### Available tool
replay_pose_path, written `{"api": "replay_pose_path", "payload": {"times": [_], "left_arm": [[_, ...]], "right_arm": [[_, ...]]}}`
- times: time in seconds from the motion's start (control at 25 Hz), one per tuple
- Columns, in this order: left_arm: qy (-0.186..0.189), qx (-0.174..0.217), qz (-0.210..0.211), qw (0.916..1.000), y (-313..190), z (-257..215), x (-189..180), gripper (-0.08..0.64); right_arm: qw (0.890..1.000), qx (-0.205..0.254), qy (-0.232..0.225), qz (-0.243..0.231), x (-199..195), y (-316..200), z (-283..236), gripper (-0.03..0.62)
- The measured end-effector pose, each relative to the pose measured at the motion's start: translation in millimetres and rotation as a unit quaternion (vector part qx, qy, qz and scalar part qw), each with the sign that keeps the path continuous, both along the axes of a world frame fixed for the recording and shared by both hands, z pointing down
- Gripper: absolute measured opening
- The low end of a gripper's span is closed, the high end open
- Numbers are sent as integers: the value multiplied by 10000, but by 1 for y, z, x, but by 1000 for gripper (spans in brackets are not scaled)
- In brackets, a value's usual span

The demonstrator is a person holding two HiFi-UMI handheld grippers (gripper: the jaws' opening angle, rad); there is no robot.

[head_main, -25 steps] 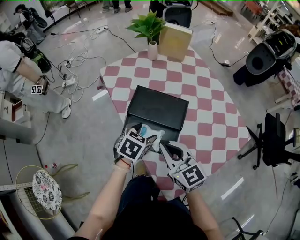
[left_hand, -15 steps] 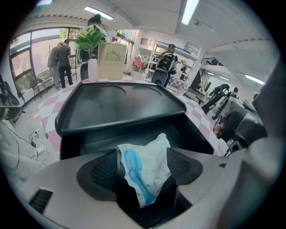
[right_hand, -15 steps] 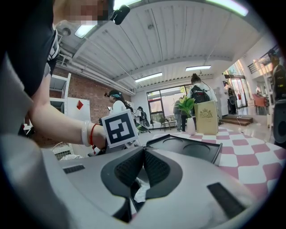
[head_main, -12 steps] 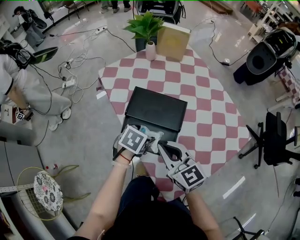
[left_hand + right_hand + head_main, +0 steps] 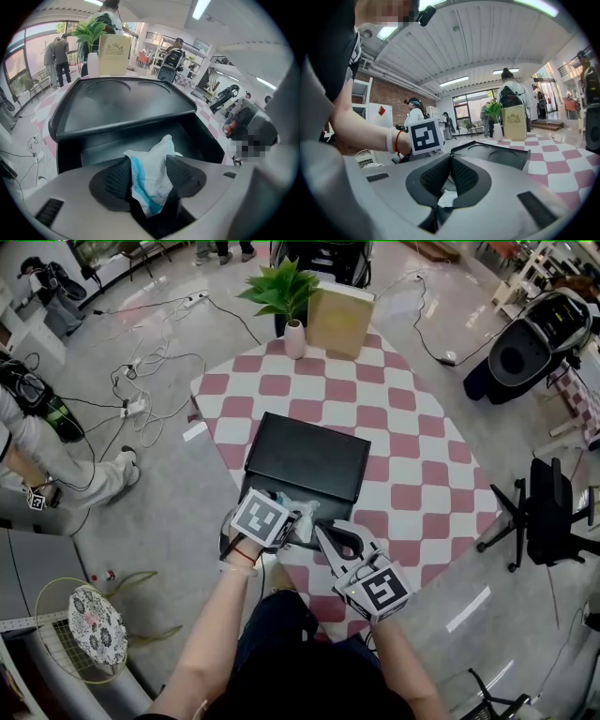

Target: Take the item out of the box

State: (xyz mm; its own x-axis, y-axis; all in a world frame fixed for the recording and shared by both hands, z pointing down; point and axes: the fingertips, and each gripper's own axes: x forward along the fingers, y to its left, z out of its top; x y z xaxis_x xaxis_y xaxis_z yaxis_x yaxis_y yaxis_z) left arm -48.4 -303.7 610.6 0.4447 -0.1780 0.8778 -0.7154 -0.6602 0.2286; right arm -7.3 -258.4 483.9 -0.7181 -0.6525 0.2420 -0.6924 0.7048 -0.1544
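Now, white packet (image 5: 151, 177) between just-closing jaws of left gripper (image 5: 149, 162), at box (image 5: 140, 135)

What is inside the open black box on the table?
A crumpled white-and-blue packet is in the black box, pinched by the left hand-held gripper, whose jaws have just been closing on it. That gripper covers the box's near floor, so anything else there is unseen.

Crumpled white-blue packet (image 5: 151, 177), open black box (image 5: 121, 107)
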Motion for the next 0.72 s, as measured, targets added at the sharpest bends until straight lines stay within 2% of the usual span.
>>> {"api": "replay_pose_path", "payload": {"times": [0.24,0.44,0.72], "left_arm": [[93,321,209,9992,1,-7,1,141],[228,740,247,9967,-1,-12,2,104],[520,1233,8,9910,-3,-32,-5,80]], "right_arm": [[10000,1,7,30,-1,-1,1,5],[10000,-19,33,31,-3,-1,2,5],[10000,-20,46,83,-2,0,1,5]]}}
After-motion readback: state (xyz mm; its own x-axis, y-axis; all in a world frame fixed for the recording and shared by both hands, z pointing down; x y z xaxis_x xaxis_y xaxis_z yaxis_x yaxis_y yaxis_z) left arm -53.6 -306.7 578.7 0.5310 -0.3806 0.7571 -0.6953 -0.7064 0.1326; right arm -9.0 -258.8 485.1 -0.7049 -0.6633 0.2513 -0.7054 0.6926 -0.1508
